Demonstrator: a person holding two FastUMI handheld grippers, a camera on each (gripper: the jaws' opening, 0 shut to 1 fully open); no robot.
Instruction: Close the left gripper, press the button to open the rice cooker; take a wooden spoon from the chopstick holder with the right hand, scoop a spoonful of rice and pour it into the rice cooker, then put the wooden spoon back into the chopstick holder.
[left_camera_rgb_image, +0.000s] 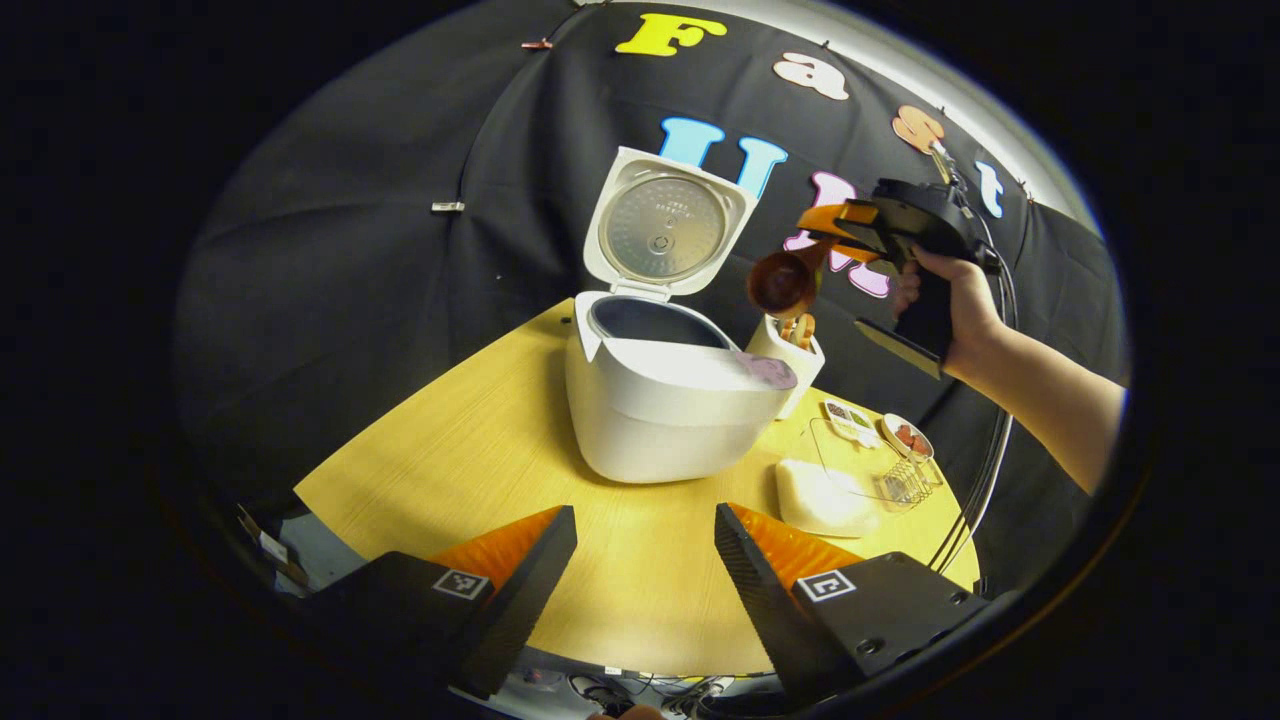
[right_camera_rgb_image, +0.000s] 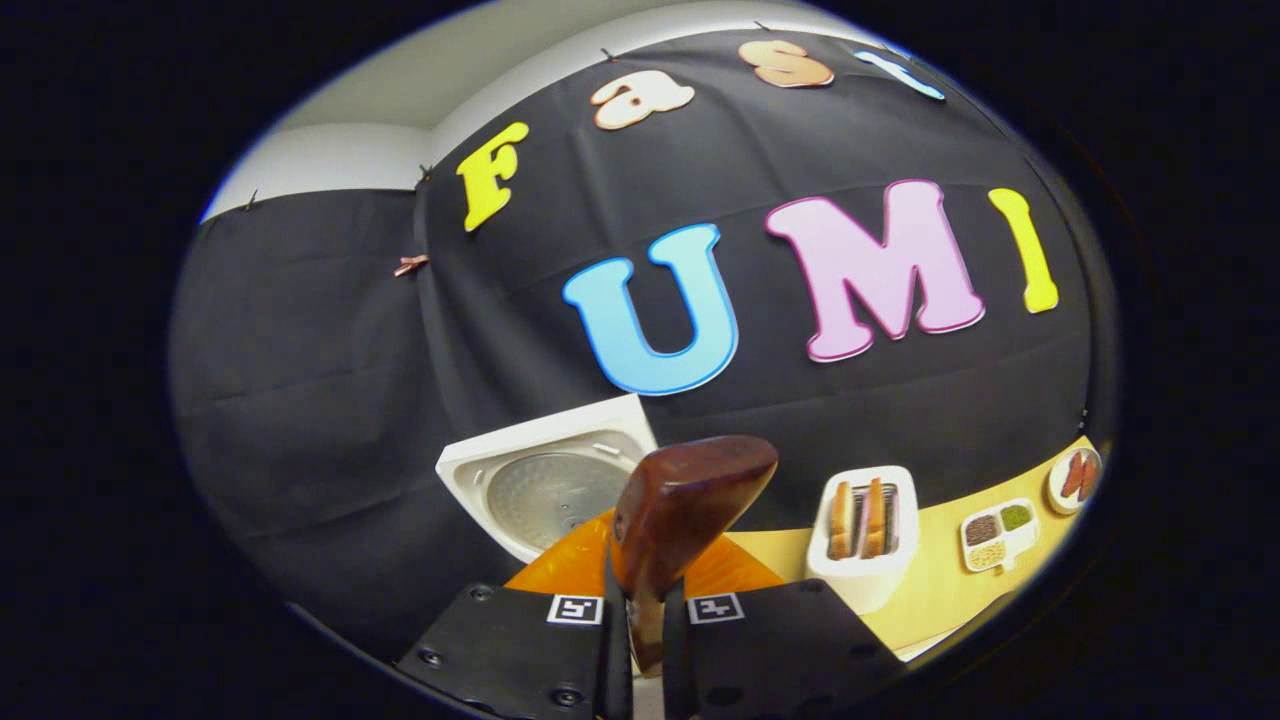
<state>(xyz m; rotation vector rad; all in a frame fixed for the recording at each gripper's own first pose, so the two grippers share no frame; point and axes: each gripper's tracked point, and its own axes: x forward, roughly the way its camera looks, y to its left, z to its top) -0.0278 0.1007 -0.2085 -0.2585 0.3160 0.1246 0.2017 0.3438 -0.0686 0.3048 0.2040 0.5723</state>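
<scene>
**Wooden spoon held aloft over the chopstick holder, cooker lid up**

In the left gripper view, the left tool (left_camera_rgb_image: 645, 560) sits nearest at 6 o'clock, its two fingers spread wide with nothing between them, above the yellow bench (left_camera_rgb_image: 470, 450). Beyond it, at the centre, stands one white rice cooker (left_camera_rgb_image: 665, 400), rounded, its lid (left_camera_rgb_image: 665, 228) raised upright and showing a silvery inner plate; the dark inner pot is exposed. Toward 4 o'clock lie a white block (left_camera_rgb_image: 820, 498), a clear container (left_camera_rgb_image: 865, 455) and a small wire rack (left_camera_rgb_image: 910, 482); past them sit a divided dish (left_camera_rgb_image: 848, 415) and a round plate (left_camera_rgb_image: 905, 437).

Just behind the cooker at 2 o'clock is one white chopstick holder (left_camera_rgb_image: 790, 350) with wooden utensils standing in it. Above it, the right tool (left_camera_rgb_image: 830, 235), held by a hand (left_camera_rgb_image: 945, 290), is clamped on one wooden spoon (left_camera_rgb_image: 785, 282): dark reddish-brown, glossy, round-bowled, clear of the holder.

In the right gripper view, both fingers press the spoon's handle at 6 o'clock, the bowl rising above them.
</scene>
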